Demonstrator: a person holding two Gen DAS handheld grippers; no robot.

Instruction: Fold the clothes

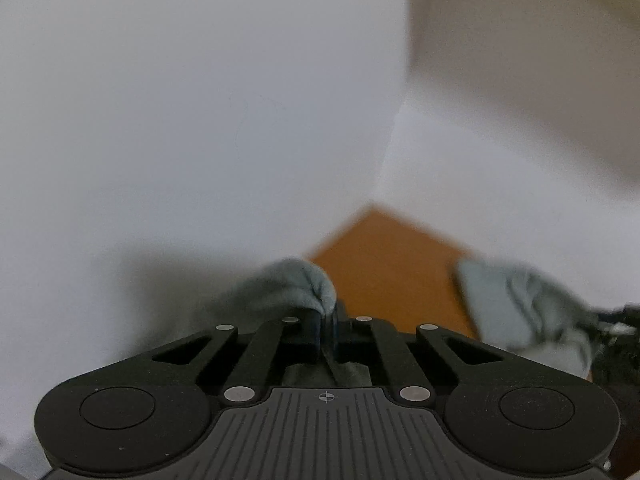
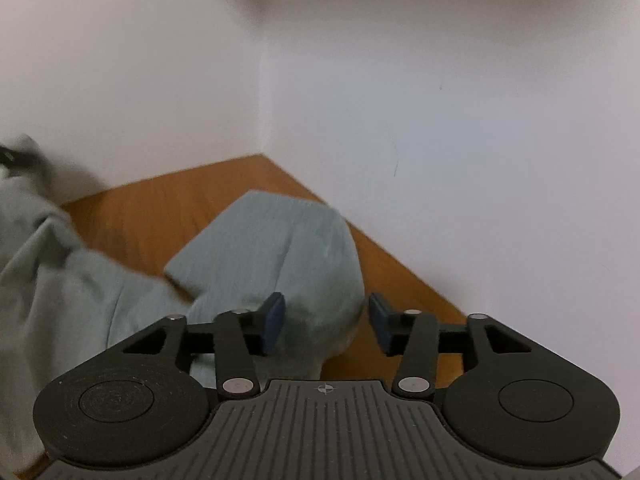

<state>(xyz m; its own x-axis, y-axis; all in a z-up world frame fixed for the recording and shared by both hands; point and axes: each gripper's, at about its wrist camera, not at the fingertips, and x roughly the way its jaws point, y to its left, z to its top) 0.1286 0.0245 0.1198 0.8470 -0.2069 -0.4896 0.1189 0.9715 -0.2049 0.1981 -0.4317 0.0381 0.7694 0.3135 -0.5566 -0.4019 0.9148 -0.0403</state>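
The left gripper has its fingers pressed together, pinching a bunched fold of the grey-blue garment. The right gripper is spread wide, fingers straddling a folded hump of the garment lying on the wooden tabletop near its far corner by the white walls.

No words, brand names, labels or numbers can be read in either view. The only sign is a small crosshair mark, a circle crossed by two fine lines, printed at the top centre of the ribbed grey housing behind the left tongs; the same mark sits in the same place behind the right tongs.
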